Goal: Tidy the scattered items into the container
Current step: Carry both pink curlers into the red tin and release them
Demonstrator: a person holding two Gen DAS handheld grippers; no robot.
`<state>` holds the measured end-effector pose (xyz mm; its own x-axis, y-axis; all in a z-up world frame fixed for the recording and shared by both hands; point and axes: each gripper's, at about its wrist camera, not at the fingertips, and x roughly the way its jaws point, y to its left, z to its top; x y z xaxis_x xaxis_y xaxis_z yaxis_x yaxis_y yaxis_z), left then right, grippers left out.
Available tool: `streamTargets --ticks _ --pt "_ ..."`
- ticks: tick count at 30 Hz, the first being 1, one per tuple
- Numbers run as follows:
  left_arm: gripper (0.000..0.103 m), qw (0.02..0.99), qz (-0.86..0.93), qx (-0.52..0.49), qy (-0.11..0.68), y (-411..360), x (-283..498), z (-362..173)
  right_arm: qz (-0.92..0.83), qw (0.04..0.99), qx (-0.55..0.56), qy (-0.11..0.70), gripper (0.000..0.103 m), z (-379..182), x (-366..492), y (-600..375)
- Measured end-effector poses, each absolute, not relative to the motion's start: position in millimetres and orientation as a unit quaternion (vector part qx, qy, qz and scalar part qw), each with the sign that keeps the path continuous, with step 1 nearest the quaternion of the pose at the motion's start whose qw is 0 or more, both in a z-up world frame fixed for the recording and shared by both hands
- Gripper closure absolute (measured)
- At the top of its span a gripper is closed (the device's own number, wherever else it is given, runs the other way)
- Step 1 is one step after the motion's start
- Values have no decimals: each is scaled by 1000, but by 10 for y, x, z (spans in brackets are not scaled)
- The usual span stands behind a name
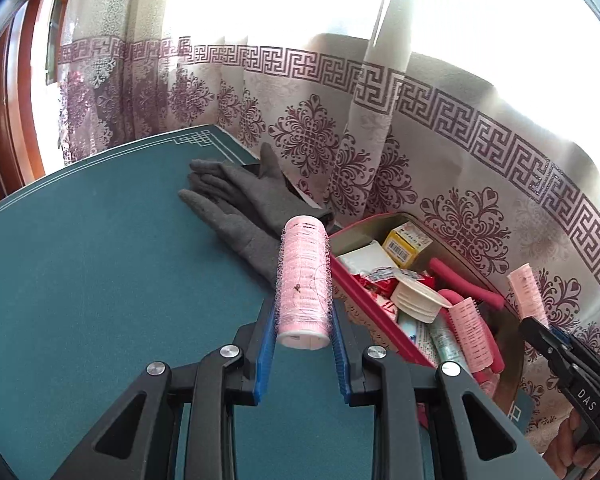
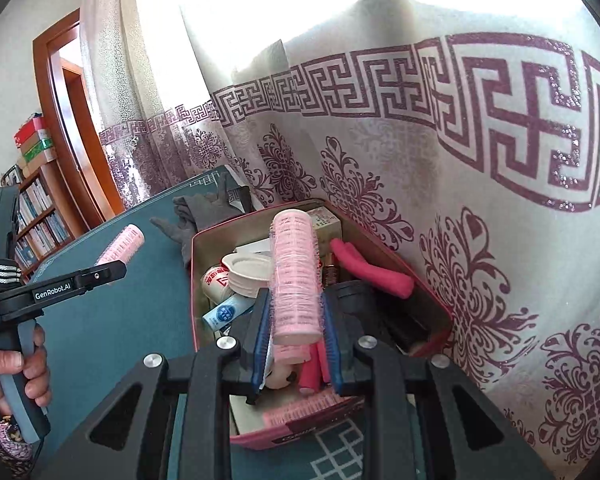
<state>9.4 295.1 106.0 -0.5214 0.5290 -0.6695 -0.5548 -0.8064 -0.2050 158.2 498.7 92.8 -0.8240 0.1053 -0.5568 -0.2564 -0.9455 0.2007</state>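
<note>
The left tool [image 1: 303,316] is clamped on a pink roller [image 1: 305,280], its blue pads pressing both sides. That roller stands up between the fingers, above the green tabletop [image 1: 100,280] and just left of the red box [image 1: 364,300].

The right tool [image 2: 296,316] grips a second pink roller [image 2: 296,276] the same way, held over the open box [image 2: 440,312]. In the left wrist view this roller [image 1: 527,294] shows at the box's far right side, with the right tool [image 1: 548,334] below it. In the right wrist view the left tool [image 2: 112,270] and its roller [image 2: 122,244] sit over the tabletop [image 2: 112,340], left of the box, and a hand [image 2: 16,368] wraps the handle.

Inside the box lie a loose pink roller [image 1: 474,336], red foam rods [image 1: 466,282], a white lid [image 1: 418,298], a yellow carton [image 1: 406,246], a blue-and-white tube [image 2: 228,314] and other packets.

Grey gloves [image 1: 240,200] lie on the tabletop beyond the left tool, near the box's far corner. A patterned curtain [image 1: 460,160] hangs right behind the tabletop and box. A bookshelf [image 2: 36,208] stands at the far left of the right wrist view.
</note>
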Motion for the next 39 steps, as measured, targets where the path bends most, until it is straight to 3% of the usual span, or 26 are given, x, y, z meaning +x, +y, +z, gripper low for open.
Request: streamTargets --ticks 9,10,11,12,13,28,30,33,39 --pt "75 372 850 -372 41 3748 -5 1118 941 121 -292 120 75 828 1360 5083" --pt "69 374 846 -378 42 3793 -23 1096 941 124 -292 120 69 831 1355 5093" --pt "58 372 844 -385 43 3824 -35 1066 940 125 -293 119 51 833 1353 5102" --pt "24 365 846 -387 42 3830 -41 1041 940 126 -292 120 39 835 1363 5114" --pt "5 356 853 -379 37 3800 -32 1032 942 128 -285 124 20 846 1390 5119" --pt "1 286 895 -339 42 3046 384 1143 933 135 -307 129 18 816 1805 5020" --pt "1 285 900 -326 50 3004 493 1143 932 129 -316 125 15 832 1831 4966" --pt "1 277 907 -312 62 2958 649 1176 926 111 -343 109 0 859 1851 4823" --pt "1 285 910 -294 64 2930 887 1269 928 115 -354 32 0 958 2054 4465"
